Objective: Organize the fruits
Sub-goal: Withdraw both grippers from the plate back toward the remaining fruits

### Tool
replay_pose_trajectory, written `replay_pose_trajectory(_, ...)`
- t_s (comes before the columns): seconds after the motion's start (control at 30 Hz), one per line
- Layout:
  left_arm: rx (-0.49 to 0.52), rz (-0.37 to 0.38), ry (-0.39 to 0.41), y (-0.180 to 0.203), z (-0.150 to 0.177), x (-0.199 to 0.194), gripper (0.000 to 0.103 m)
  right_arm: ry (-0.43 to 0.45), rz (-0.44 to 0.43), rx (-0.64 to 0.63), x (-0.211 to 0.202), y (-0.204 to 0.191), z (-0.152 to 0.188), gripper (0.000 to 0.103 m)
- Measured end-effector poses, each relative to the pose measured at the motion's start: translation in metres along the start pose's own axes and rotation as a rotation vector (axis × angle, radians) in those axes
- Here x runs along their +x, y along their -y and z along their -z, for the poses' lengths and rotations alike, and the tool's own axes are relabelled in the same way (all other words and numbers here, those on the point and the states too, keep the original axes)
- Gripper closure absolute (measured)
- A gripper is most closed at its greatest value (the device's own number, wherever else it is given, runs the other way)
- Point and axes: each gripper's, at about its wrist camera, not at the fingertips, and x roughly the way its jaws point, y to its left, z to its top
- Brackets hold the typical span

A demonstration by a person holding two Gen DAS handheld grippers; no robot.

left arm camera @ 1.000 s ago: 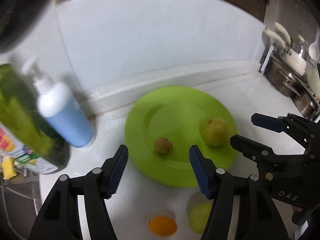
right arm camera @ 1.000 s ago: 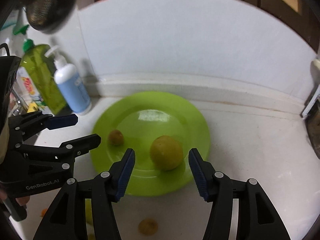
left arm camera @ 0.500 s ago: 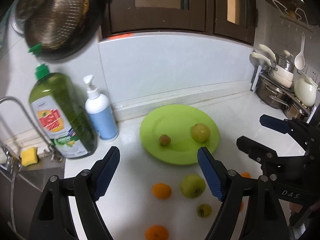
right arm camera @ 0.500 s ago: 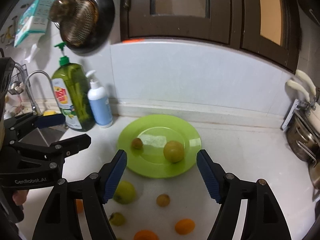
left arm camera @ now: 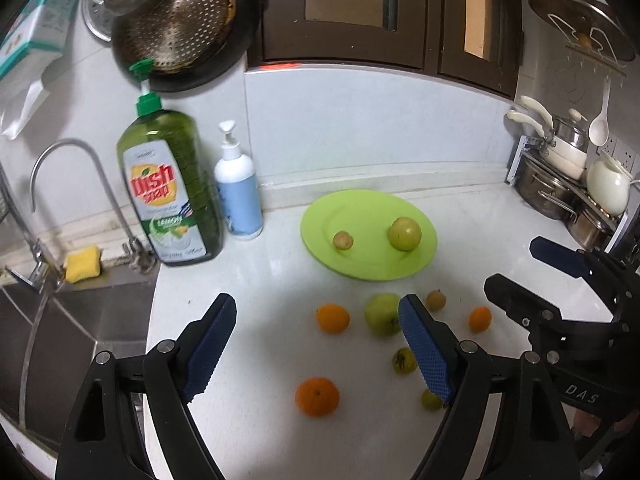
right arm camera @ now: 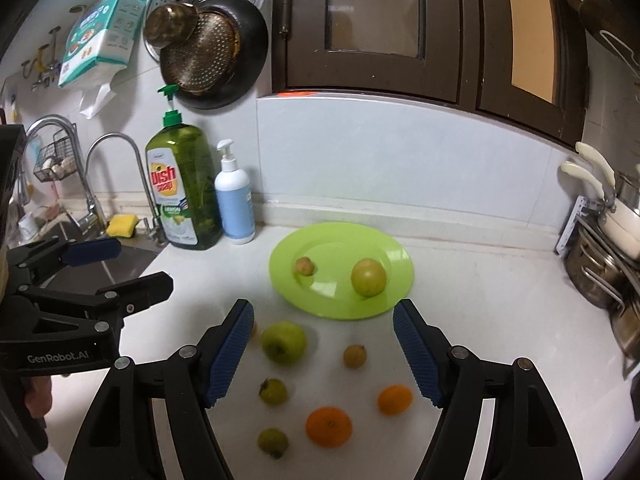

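Lime-green plate (right arm camera: pixel 320 304) on white counter (right arm camera: pixel 480 300), holding a yellow-green round fruit (right arm camera: pixel 368 277) at 3 o'clock and a small brown fruit (right arm camera: pixel 305 266) at 9 o'clock. Loose below the plate at 6 o'clock: green apple (right arm camera: pixel 284 341), oranges (three in all), small greenish fruits. Left gripper (left arm camera: pixel 316 344) and right gripper (right arm camera: pixel 322 356) both spread wide, gripping nothing. Dish soap bottle (right arm camera: pixel 184 196) at 10 o'clock.

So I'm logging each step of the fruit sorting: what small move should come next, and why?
Probably lower the right gripper, jaws open and empty, onto the green apple just ahead. Only a yellow-green fruit and a small brown fruit sit on the green plate; the apple lies on the counter beside it.
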Motion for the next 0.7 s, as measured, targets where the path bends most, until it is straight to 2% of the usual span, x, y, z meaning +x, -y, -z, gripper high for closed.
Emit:
replay_pose_trajectory(0.4, 0.053, -0.063, 0.001, 0.0, 0.038, -0.009, 0.02, -0.025, -0.013, -0.025, -0.013, -0.017, 0.037, 0.03)
replay_pose_trajectory(0.7, 0.105, -0.076, -0.003, 0.002, 0.064, -0.006, 0.02, -0.12, -0.052, -0.03, -0.003, -0.026, 0.063, 0.031)
